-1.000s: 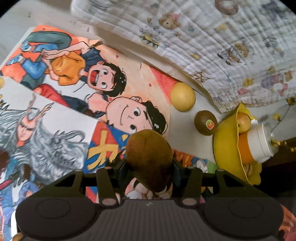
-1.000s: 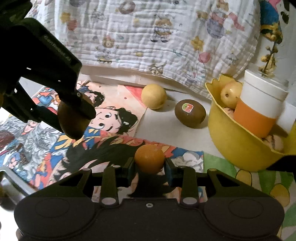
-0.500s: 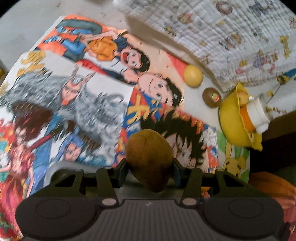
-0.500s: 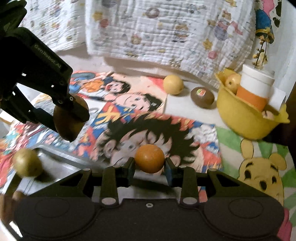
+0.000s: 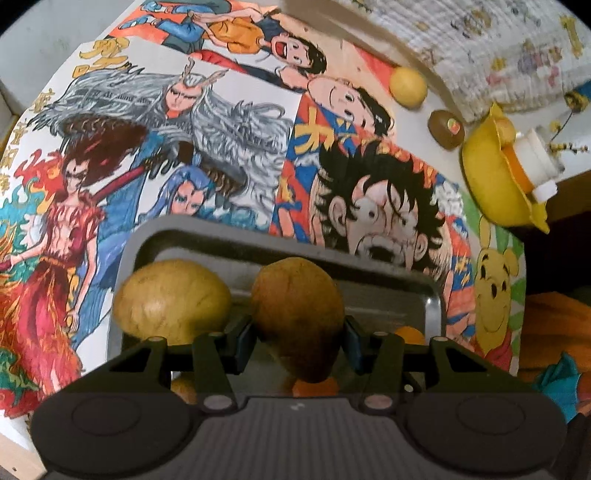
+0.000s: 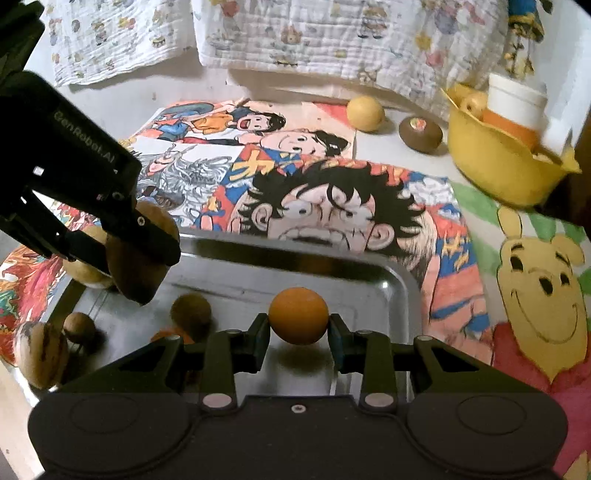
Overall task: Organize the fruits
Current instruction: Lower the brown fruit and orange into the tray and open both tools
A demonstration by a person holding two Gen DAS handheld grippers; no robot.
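Observation:
My left gripper is shut on a brown oval fruit and holds it above the metal tray. The same fruit shows in the right wrist view, held by the left gripper. My right gripper is shut on a small orange fruit, just above the tray. In the tray lie a yellow-green fruit, small brown fruits and a striped one. A yellow fruit and a kiwi lie far back.
A yellow bowl at the back right holds an orange-and-white cup and fruit. Cartoon posters cover the table. A printed quilt hangs along the back.
Both grippers have pulled back from the far fruits toward the near side and now hang over the metal tray, each still holding its fruit.

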